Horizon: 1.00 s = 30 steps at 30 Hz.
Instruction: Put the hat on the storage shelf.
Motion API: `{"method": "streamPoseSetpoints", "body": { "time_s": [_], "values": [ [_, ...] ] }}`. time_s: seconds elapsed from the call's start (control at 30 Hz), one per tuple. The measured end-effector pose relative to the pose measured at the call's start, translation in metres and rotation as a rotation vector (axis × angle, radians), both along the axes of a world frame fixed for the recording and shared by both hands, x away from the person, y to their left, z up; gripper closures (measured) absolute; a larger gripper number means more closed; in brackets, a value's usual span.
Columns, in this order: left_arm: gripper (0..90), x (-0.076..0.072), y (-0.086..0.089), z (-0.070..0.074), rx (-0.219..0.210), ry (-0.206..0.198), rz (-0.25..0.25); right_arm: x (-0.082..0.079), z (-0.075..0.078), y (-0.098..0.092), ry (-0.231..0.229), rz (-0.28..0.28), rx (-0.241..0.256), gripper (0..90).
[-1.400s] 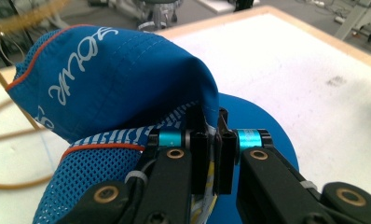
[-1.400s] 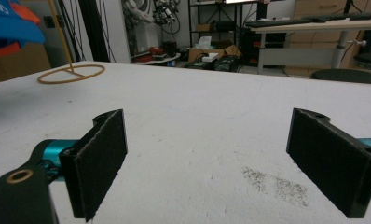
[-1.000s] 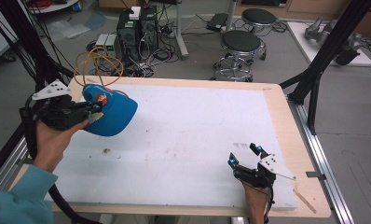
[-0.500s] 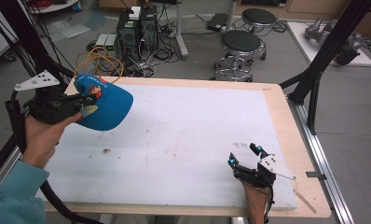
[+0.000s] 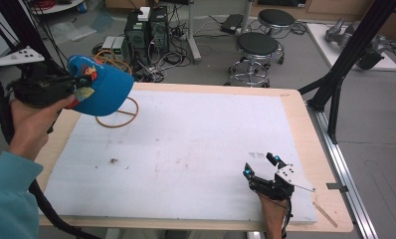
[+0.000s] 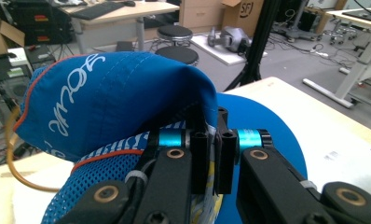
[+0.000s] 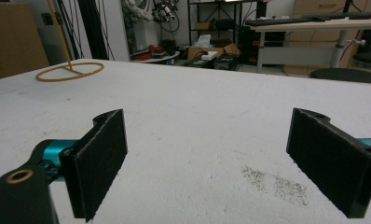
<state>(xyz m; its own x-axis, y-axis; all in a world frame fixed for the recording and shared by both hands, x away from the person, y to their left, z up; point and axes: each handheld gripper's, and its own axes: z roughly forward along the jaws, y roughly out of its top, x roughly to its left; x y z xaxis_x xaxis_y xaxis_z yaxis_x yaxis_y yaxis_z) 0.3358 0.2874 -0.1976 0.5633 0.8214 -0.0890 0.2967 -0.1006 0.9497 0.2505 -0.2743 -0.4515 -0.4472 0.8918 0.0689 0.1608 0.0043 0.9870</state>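
A: Where is the cap at this moment?

B: The blue cap point(image 5: 99, 89) is up in the air over the far left corner of the counter point(image 5: 295, 124), clear of the white sheet point(image 5: 186, 149) that covers most of the top. The left tool point(image 5: 79, 89) has it, held in the person's left hand point(image 5: 29, 124).

A: How does that tool grip it?

B: In the left gripper view its jaws stand pressed together with a fold of the cap's fabric pinched between them, at the edge where the solid blue crown meets the mesh part point(image 6: 81, 196). The crown bulges up to the left with white lettering point(image 6: 74, 100) on it, and the brim point(image 6: 263, 126) spreads out behind the jaws.

A: Anything beneath the cap?

B: A yellow-brown ring point(image 5: 124, 117) lies on the counter just below and beyond it; the cap hides part of the ring from the high view. Whether the two touch I cannot tell, though the cap looks lifted.

A: And the other hand?

B: The right tool point(image 5: 259, 167) sits low at the near right of the white sheet, well apart from the cap. Its jaws are spread wide with nothing between them; the right gripper view shows the two black pads point(image 7: 99, 158) far apart over bare sheet, with a faint dark smudge point(image 7: 272, 182) just ahead and the ring point(image 7: 69, 71) far across the counter.
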Motion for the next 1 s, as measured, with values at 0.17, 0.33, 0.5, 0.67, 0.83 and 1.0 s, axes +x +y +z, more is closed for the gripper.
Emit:
{"method": "streamPoseSetpoints", "body": {
  "time_s": [0.17,0.33,0.5,0.67,0.83,1.0],
  "values": [
    [87.7,0.025,0.006,0.006,-0.003,-0.003,0.007,0.001,0.0,0.001,0.004,-0.001,-0.009,11.2],
    [87.7,0.052,0.012,0.001,-0.029,0.003,0.021,0.001,0.0,0.001,0.01,-0.001,-0.012,11.2],
    [87.7,0.079,0.015,-0.005,-0.053,0.017,0.048,0.001,0.0,0.002,0.008,-0.002,-0.014,11.2],
    [87.7,0.098,0.013,-0.004,-0.058,0.023,0.064,0.001,0.0,0.002,0.007,-0.005,-0.019,11.2],
    [87.7,0.11,0.011,-0.003,-0.047,0.027,0.075,0.001,0.0,0.002,0.005,-0.003,-0.021,11.2],
    [87.7,0.119,0.014,-0.005,-0.051,0.03,0.106,0.0,0.0,0.003,0.012,-0.005,-0.023,11.2]
  ]
}}
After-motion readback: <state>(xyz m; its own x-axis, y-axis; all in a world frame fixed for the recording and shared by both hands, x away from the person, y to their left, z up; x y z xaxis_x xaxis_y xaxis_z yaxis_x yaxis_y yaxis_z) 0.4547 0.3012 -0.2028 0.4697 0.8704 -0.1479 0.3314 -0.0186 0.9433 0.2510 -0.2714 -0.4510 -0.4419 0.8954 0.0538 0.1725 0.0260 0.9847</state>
